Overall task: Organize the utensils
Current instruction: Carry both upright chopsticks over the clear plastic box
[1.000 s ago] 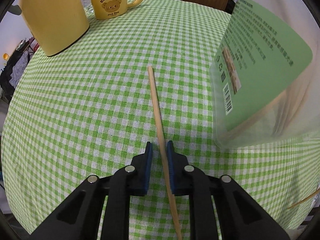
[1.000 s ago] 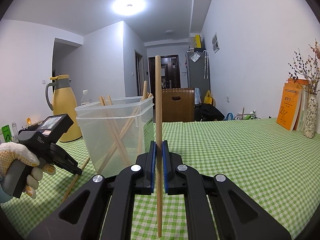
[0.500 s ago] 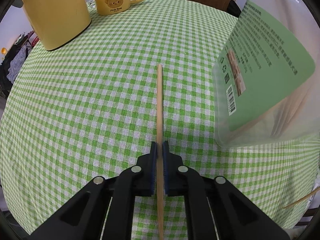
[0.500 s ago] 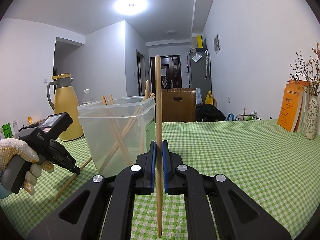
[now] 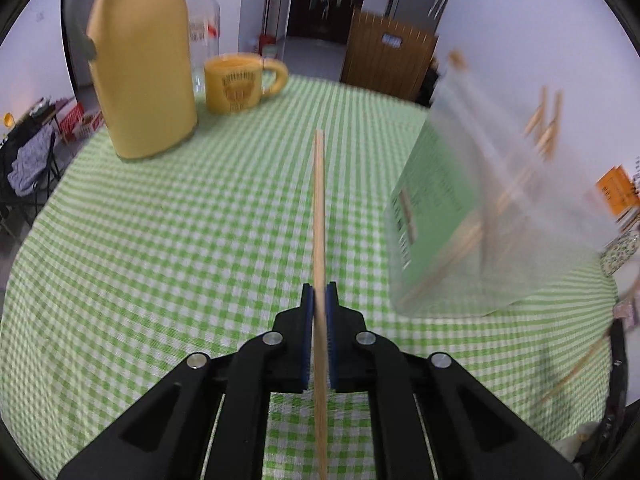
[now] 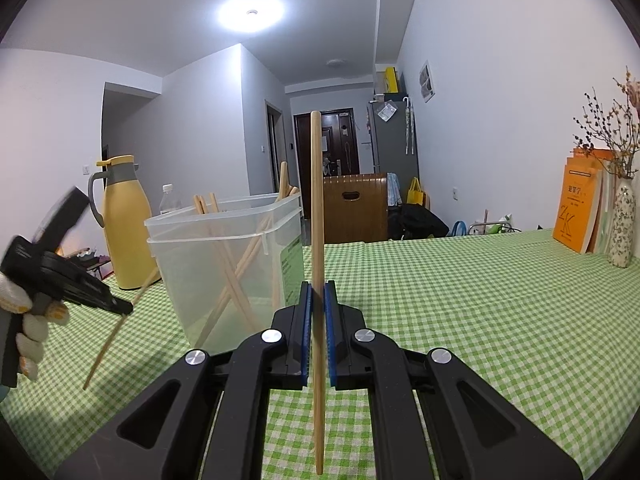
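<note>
A thin wooden chopstick (image 5: 319, 216) is pinched tight between the blue pads of the left gripper (image 5: 319, 300), which is closed on it. The stick is held up off the green checked tablecloth (image 5: 180, 240) and is tilted, as seen in the right wrist view, where a gloved hand (image 6: 24, 320) is wrapped round the gripper's handle. A second chopstick (image 6: 317, 240) is squeezed upright in the right gripper (image 6: 319, 300), whose jaws are also shut on it. Just beside the left gripper's stick, toward the right edge of the table, a clear plastic tub (image 6: 224, 264) is stood on the cloth. More chopsticks (image 6: 236, 276) are leaned inside the tub, with their tips poking above its rim. One more loose stick (image 5: 576, 368) is seen blurred at the near right edge. Near the far left edge, a tall yellow jug (image 5: 140, 80) and a yellow mug (image 5: 240, 84) are placed close together, with a clear bottle (image 5: 204, 28) behind them.
</note>
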{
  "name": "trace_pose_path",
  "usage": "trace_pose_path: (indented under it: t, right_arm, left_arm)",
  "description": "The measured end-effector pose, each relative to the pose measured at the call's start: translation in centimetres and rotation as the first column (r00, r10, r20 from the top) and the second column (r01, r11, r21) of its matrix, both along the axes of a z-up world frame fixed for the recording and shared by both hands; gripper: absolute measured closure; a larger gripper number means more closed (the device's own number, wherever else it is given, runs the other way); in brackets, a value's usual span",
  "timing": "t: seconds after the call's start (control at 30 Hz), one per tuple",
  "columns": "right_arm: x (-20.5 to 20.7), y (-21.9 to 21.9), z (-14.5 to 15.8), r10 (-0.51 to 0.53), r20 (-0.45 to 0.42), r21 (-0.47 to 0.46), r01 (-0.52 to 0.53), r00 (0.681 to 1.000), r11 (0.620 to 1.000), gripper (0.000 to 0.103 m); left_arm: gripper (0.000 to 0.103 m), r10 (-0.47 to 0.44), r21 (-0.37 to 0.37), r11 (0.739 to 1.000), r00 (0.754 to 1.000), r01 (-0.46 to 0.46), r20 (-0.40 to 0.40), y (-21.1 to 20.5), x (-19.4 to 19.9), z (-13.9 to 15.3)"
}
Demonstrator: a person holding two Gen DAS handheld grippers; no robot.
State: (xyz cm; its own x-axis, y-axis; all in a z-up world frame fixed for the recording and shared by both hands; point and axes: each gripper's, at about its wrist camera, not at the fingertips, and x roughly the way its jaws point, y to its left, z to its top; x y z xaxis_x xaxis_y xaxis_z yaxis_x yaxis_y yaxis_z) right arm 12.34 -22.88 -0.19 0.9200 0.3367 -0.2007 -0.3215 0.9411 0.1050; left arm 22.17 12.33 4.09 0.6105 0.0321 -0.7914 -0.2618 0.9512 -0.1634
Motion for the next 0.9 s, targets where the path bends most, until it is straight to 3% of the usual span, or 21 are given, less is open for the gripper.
trace_pose_path:
  t: [0.2, 0.47, 0.9]
  right_arm:
    - [-0.2, 0.6, 0.6, 0.013, 0.014, -0.020, -0.013, 1.000, 1.000, 0.096]
    - [-0.1, 0.6, 2.9, 0.033, 0.012, 0.005, -0.033, 0.999, 0.999, 0.096]
    - [1.3, 1.7, 9.8, 0.057, 0.124, 0.047, -0.063, 0.991, 0.997, 0.096]
  left_arm:
    - [0.099, 0.011, 0.058, 0.998, 0.987, -0.020, 0.158, -0.7, -2.0, 3.4]
    - [0.099, 0.003, 0.117, 0.992, 0.923, -0.052, 0.384, -3.1, -5.0, 8.7]
    - [0.099, -0.054, 0.116, 0.993, 0.854, -0.008, 0.518, -6.6, -3.8, 14.1]
